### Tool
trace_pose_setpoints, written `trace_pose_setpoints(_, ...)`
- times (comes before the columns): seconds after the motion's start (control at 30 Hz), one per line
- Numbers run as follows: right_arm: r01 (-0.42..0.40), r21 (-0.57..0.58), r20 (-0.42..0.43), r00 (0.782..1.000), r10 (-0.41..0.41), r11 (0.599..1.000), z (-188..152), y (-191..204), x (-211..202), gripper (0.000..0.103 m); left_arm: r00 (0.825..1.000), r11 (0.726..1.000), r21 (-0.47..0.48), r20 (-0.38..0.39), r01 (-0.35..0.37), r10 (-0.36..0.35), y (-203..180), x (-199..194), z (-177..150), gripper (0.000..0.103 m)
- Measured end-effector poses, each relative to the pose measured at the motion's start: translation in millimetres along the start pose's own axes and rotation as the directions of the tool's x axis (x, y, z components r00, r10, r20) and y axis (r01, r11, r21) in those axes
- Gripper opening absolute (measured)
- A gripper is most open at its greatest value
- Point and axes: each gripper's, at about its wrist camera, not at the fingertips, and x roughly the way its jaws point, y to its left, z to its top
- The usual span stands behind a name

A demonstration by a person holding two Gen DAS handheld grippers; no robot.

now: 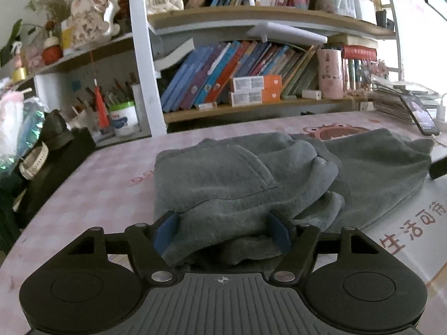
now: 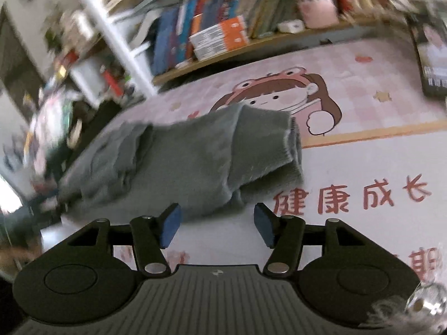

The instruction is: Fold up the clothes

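Note:
A grey fleece garment (image 1: 251, 178) lies bunched on the pink cartoon table mat (image 1: 106, 184). My left gripper (image 1: 222, 234) has its blue pads wide apart, with a thick fold of the garment's near edge lying between them. In the right wrist view the same garment (image 2: 195, 156) lies ahead with a ribbed cuff (image 2: 293, 142) at its right end. My right gripper (image 2: 216, 224) is open and empty, just short of the garment's near edge. That view is motion-blurred.
Bookshelves (image 1: 251, 103) full of books stand behind the table. A phone (image 1: 421, 117) leans at the right rear, also showing in the right wrist view (image 2: 433, 55). A black box with a watch (image 1: 33, 162) sits at the left edge. Red Chinese lettering (image 2: 352, 195) marks the mat.

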Motion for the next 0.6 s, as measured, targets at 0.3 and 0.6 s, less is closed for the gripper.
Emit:
trace_pose_setpoints(0.3,-0.002,0.134,0.033,0.999,-0.002,0.991,32.7,-14.0,27.7,0.046,0.998,0.999,0.038,-0.057,0.016,-0.014,3.3,38.7,23.4,0.072)
trace_pose_setpoints(0.6,0.047,0.127,0.030,0.998,-0.051,0.991,75.7,-26.5,67.0,0.043,0.998,0.999,0.048,-0.058,0.015,-0.012,7.3,85.6,46.1,0.072)
